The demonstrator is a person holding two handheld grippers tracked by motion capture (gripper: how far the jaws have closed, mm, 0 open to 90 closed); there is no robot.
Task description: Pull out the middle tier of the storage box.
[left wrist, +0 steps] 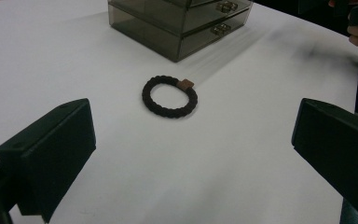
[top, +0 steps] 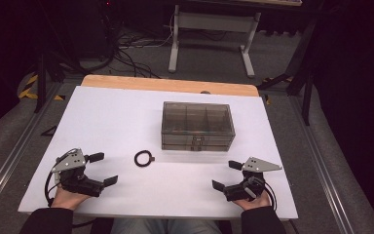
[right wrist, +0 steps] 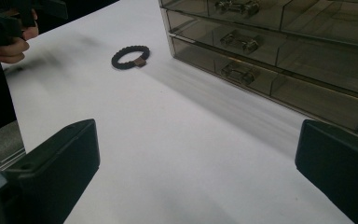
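Black ring (top: 143,158) lies before drawer box (top: 197,126); both claws gape

The white table top (top: 126,126) is evenly lit from above while the room around it sinks into darkness. Beyond the jaws, the smoky drawer box (right wrist: 279,51) throws a soft streaked shadow. The near jaws look slightly blurred and grainy.

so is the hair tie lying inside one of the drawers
No, the hair tie lies on the white table, in front of the closed drawer box.
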